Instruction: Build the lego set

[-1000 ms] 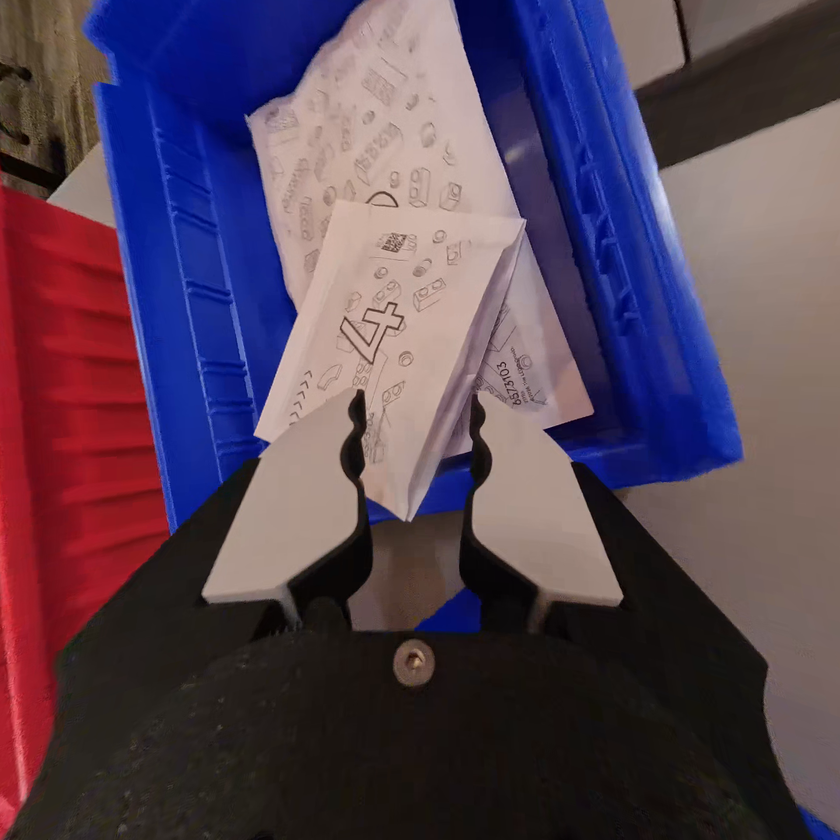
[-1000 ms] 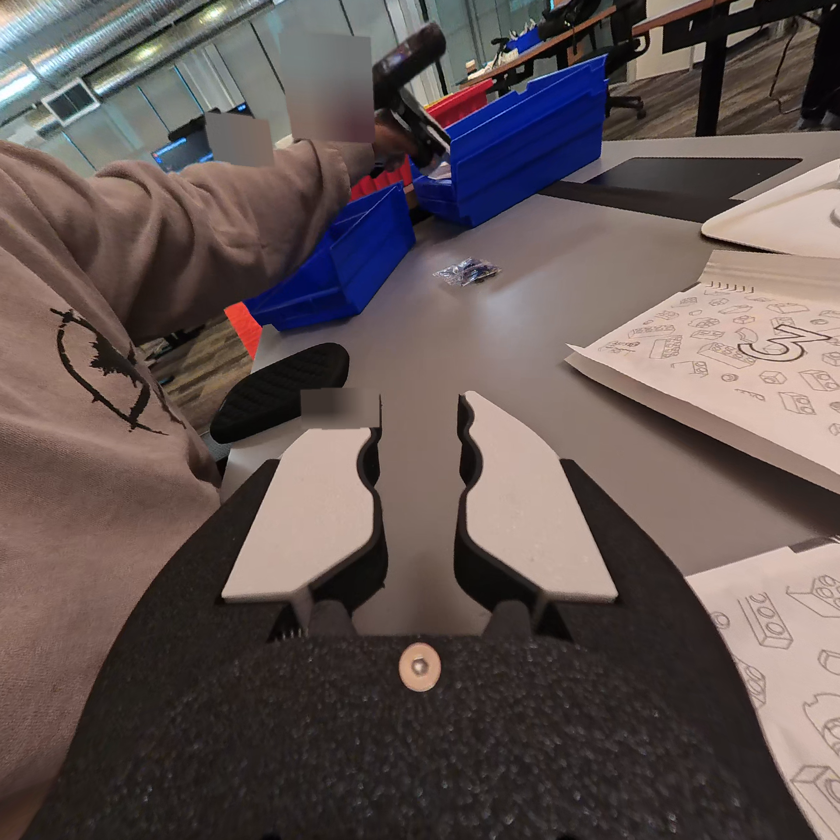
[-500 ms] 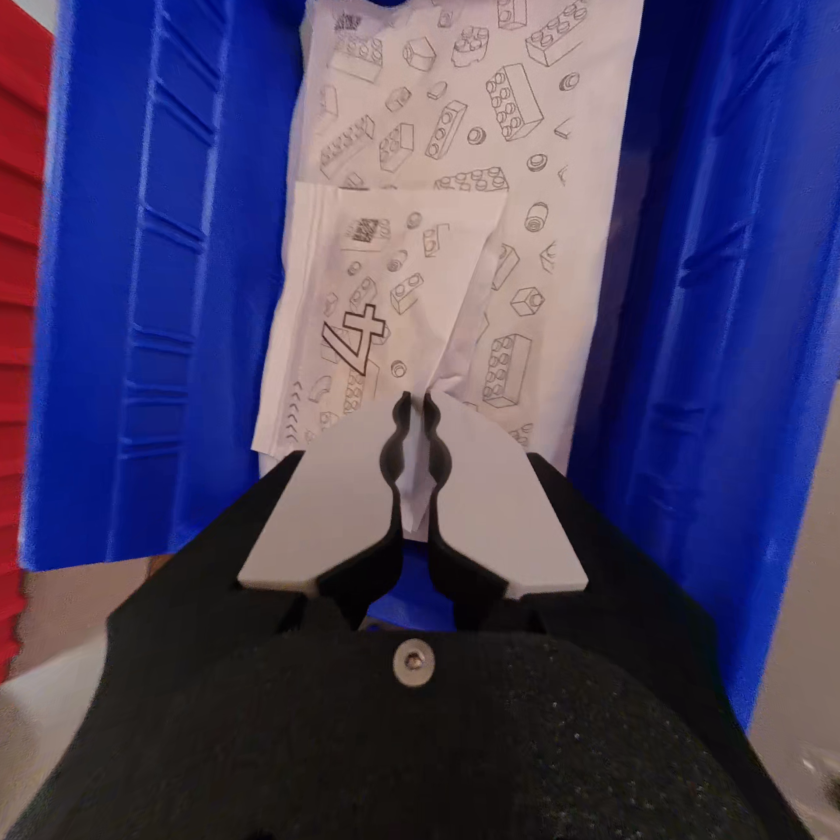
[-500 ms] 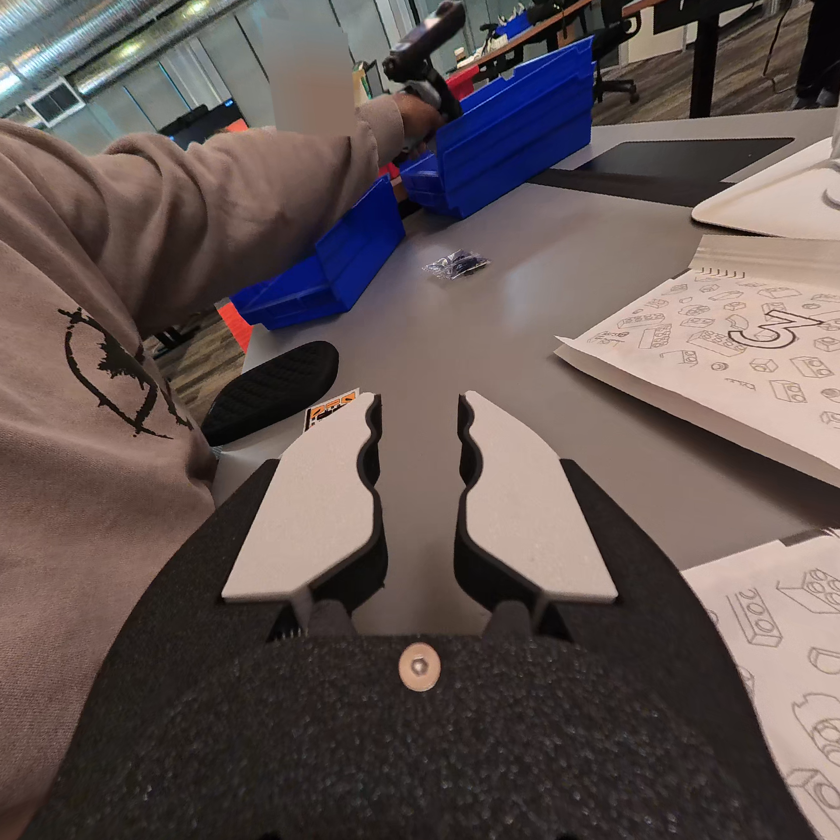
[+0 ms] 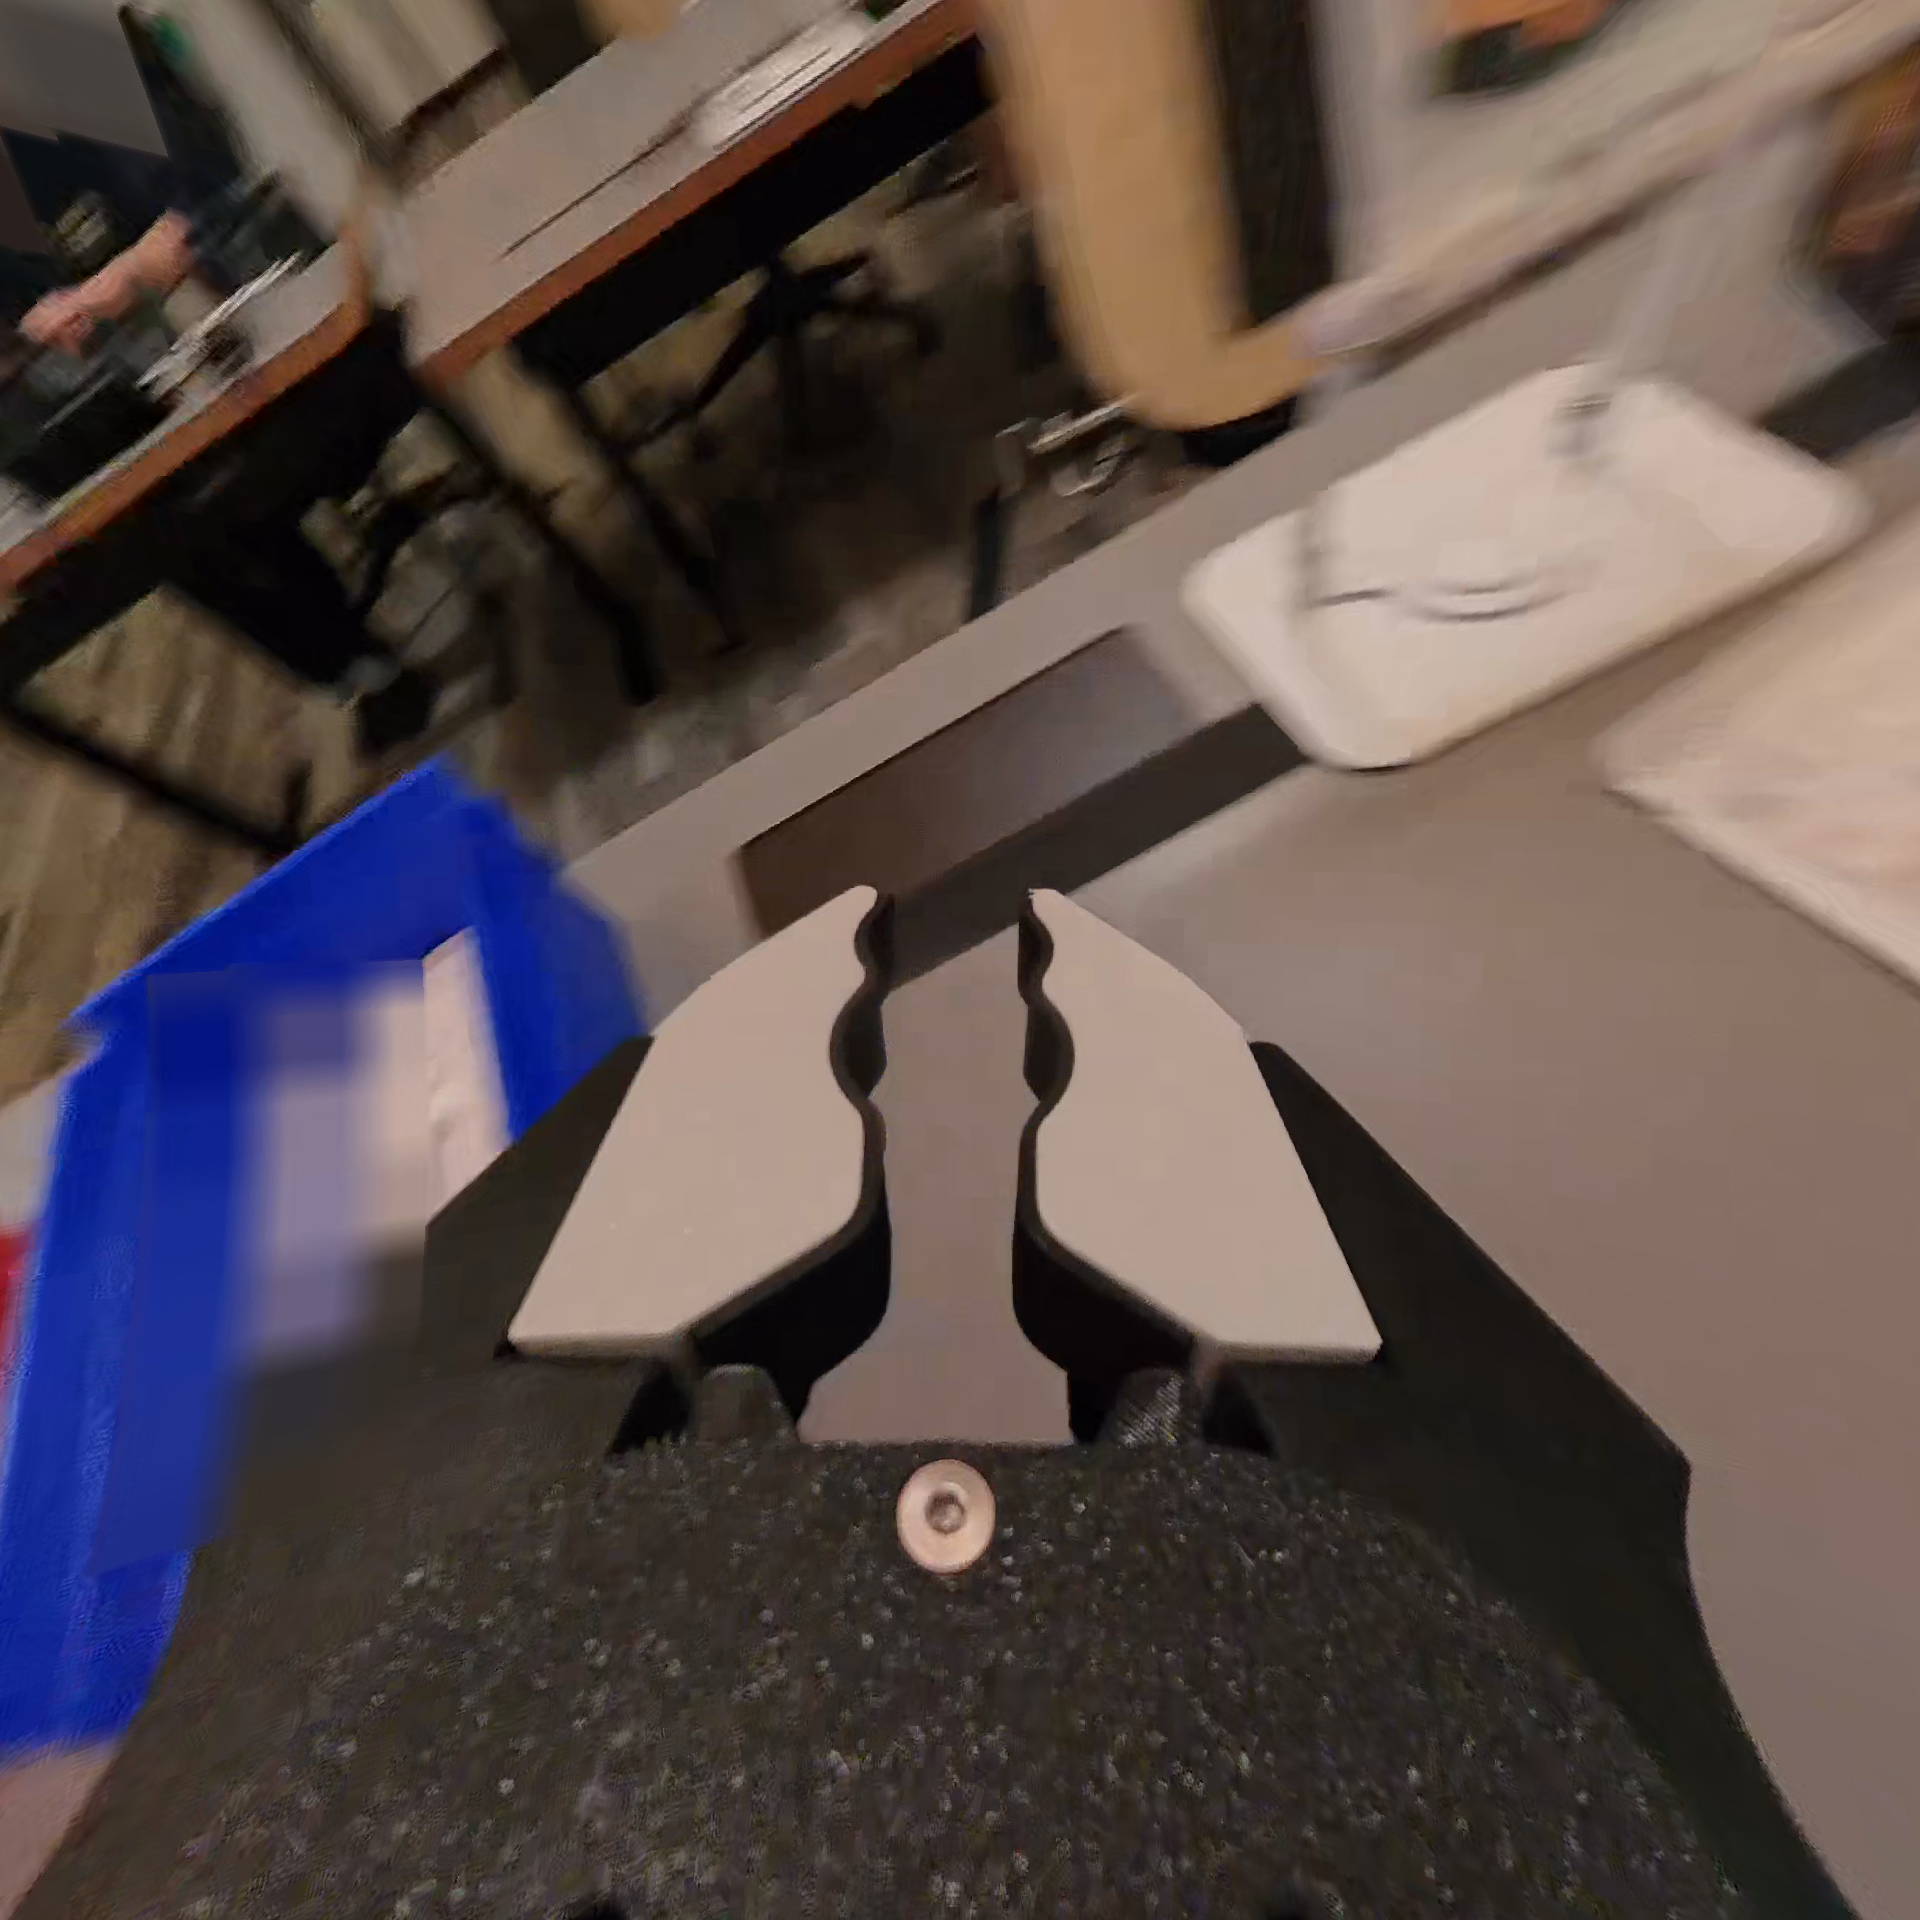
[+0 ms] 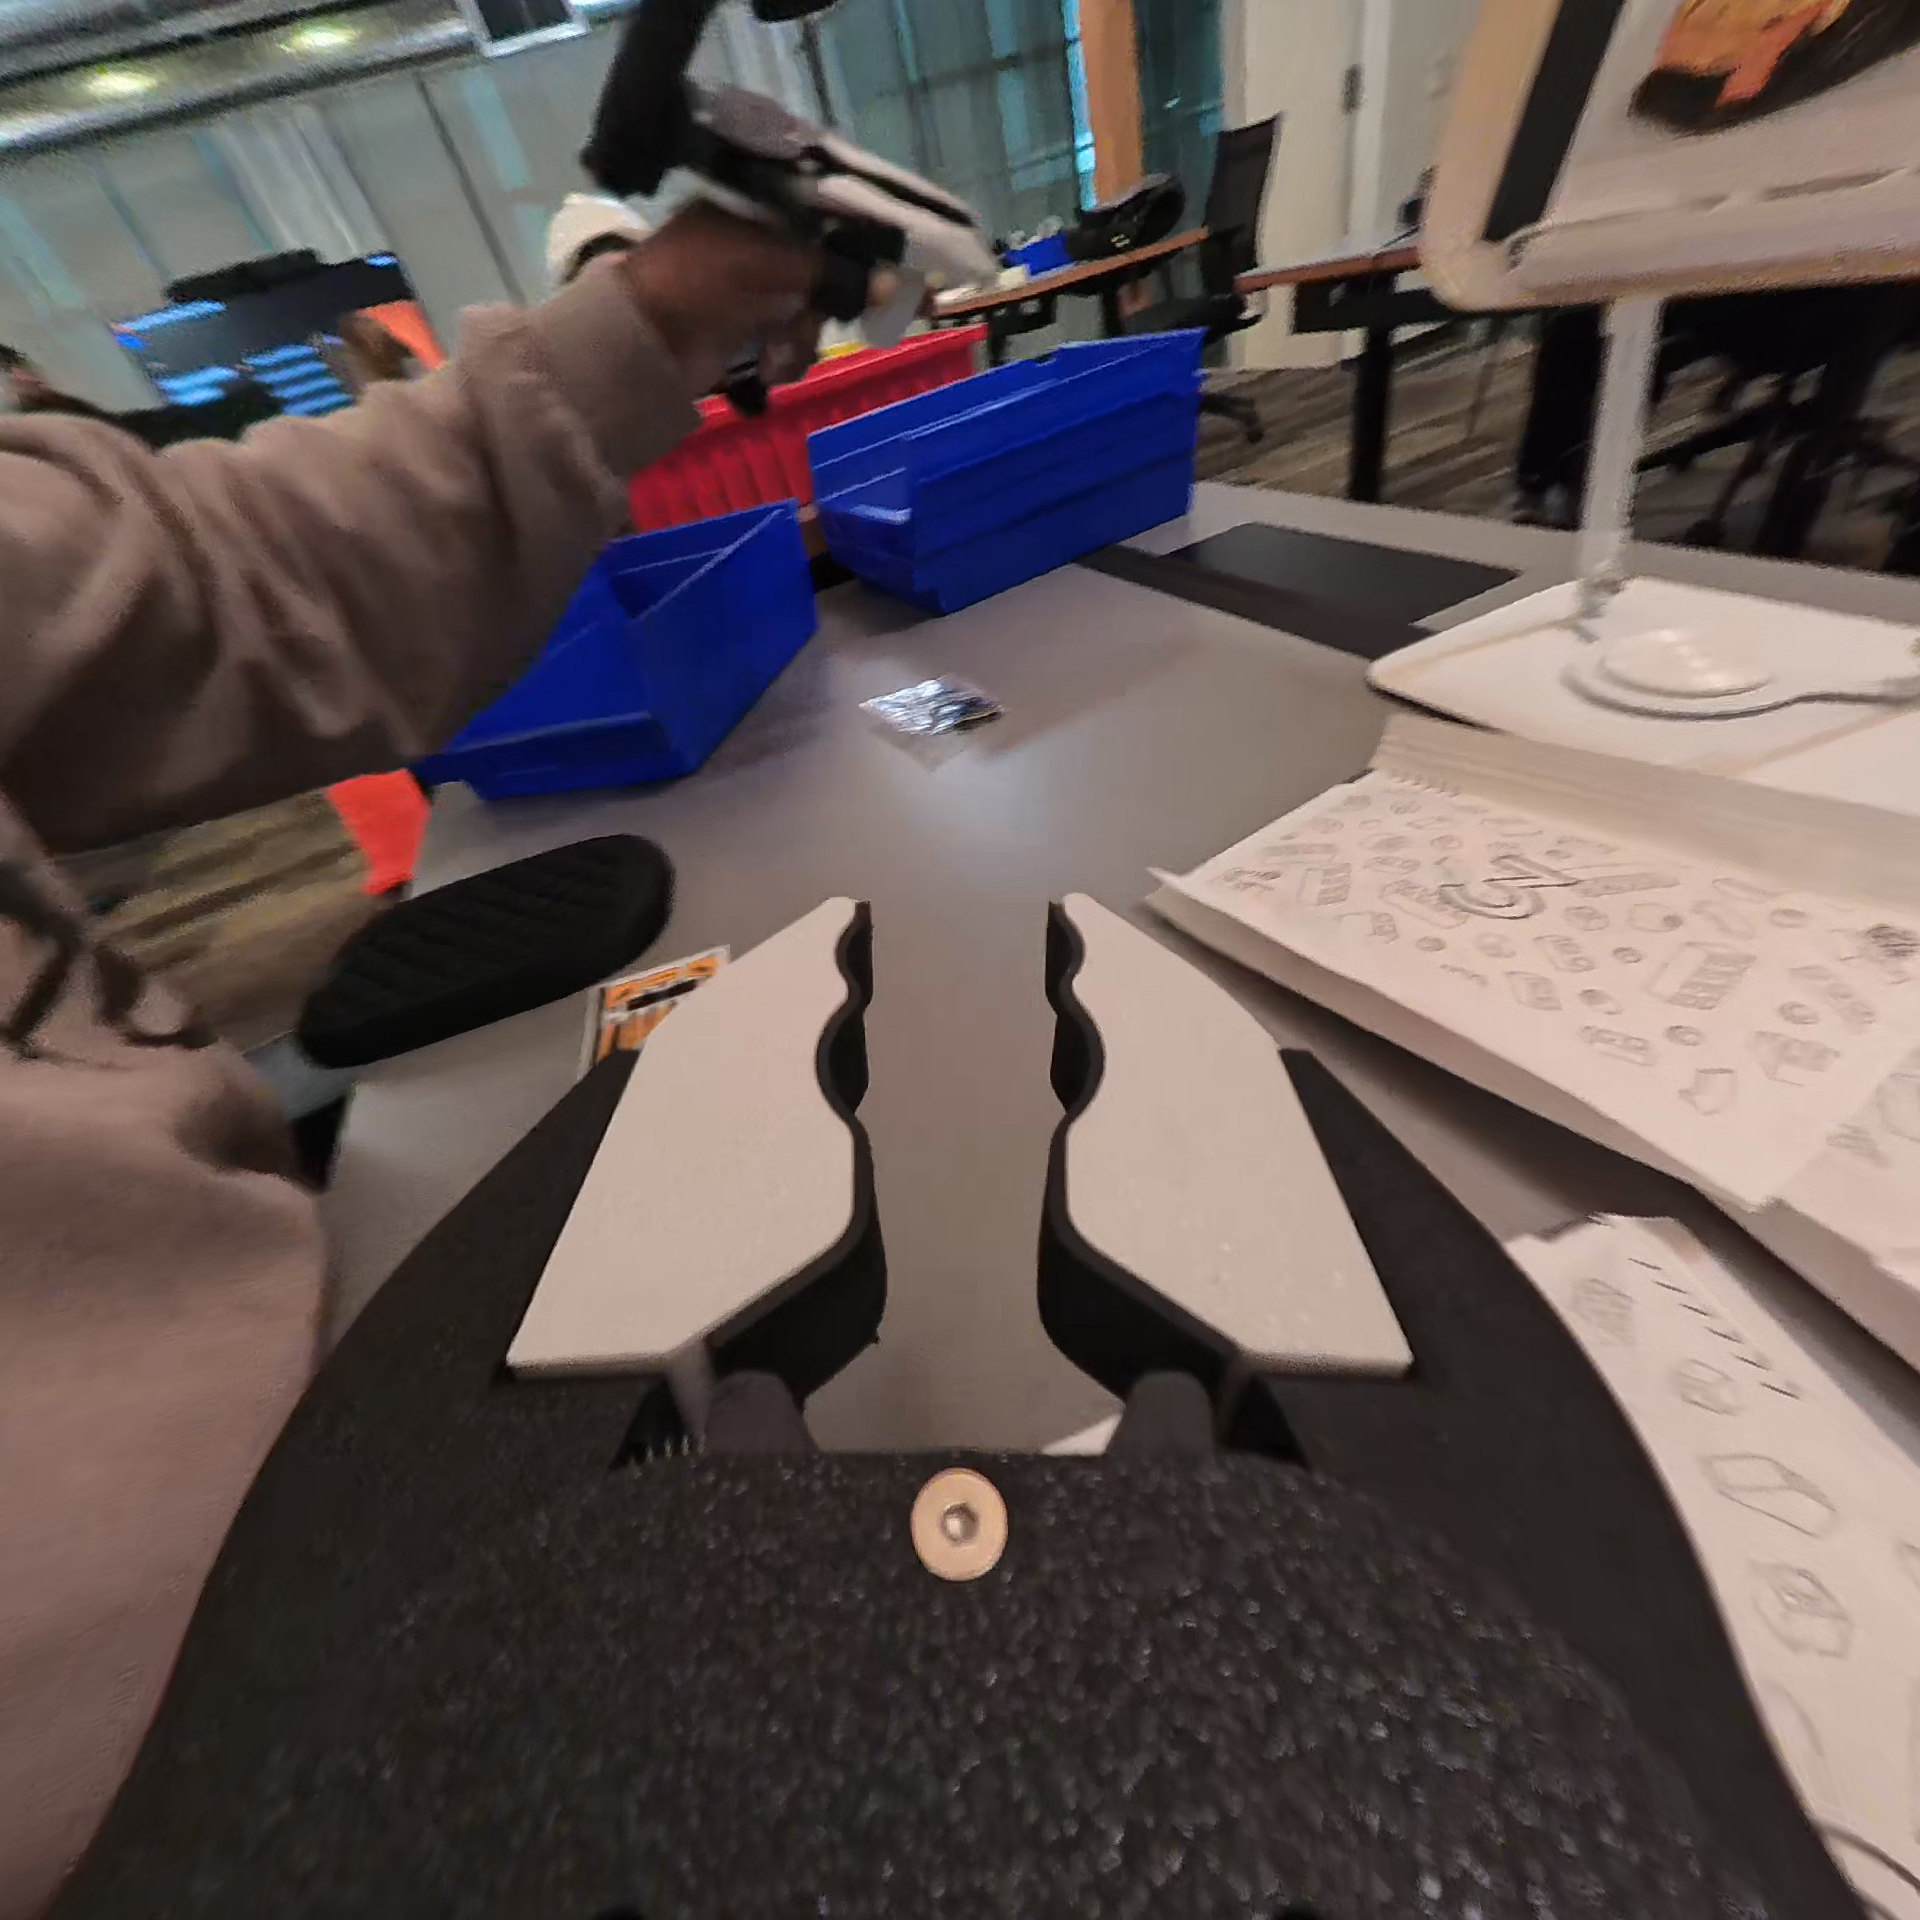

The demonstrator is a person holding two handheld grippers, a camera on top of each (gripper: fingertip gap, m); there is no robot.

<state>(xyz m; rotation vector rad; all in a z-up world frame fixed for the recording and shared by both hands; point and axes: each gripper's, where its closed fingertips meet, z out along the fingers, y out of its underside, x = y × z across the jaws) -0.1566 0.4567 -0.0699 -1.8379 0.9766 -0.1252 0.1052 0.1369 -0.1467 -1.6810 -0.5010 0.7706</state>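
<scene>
Both my grippers, left & right, gape empty. Paper bags right of my fingers look unopened; no bricks joined, build barely begun.

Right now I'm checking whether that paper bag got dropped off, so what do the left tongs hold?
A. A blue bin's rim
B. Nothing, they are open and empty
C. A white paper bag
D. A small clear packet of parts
B: in the left wrist view the left tongs stand apart with only grey table between them, beside the blue bin.
</scene>
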